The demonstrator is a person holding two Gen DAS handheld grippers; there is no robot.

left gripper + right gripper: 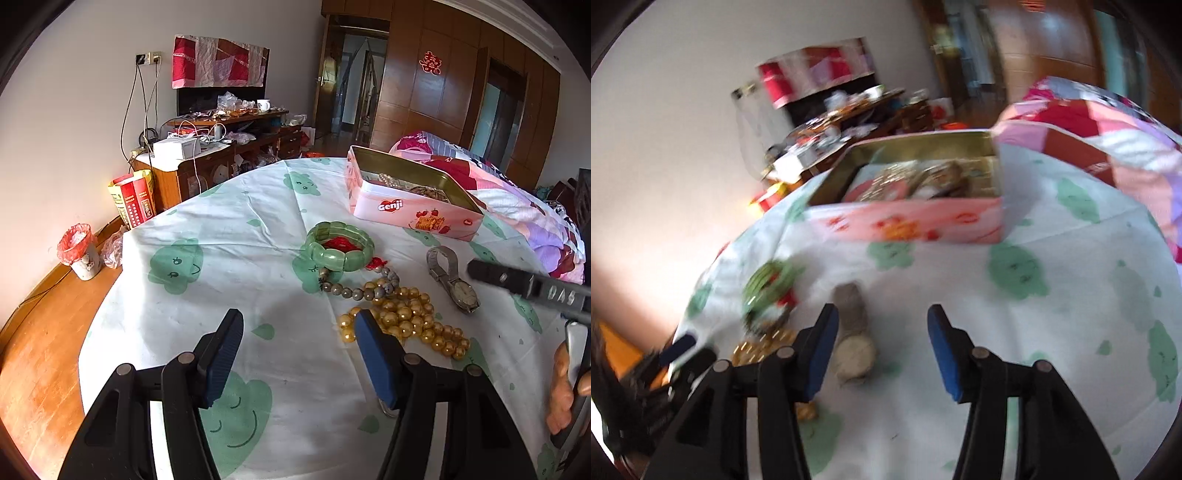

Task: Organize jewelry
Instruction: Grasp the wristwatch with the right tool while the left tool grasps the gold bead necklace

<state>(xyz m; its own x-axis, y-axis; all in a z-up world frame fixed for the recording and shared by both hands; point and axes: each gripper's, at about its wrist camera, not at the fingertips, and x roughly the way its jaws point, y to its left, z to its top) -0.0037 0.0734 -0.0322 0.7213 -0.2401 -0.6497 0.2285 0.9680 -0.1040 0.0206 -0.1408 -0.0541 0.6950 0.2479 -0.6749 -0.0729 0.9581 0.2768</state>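
Lying on cloth [229, 236]: one green bangle [339, 246], one grey bead string [360, 290], one gold bead string [413, 321], one watch [452, 278]; left view sharp, right blurred; pink tin [410, 214] open behind; left gripper [295, 354], right gripper [882, 354] both agape, empty.

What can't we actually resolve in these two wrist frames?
- Contents of the pink tin: left wrist view, near wall hides most; only pearls and something brown show.
- Same tin, right wrist view: motion blur smears the contents.
- Gold bead necklace: left gripper finger covers part.
- Watch dial: blurred in the right wrist view, too small in the left.
- Right gripper: cut off by the left wrist frame edge.
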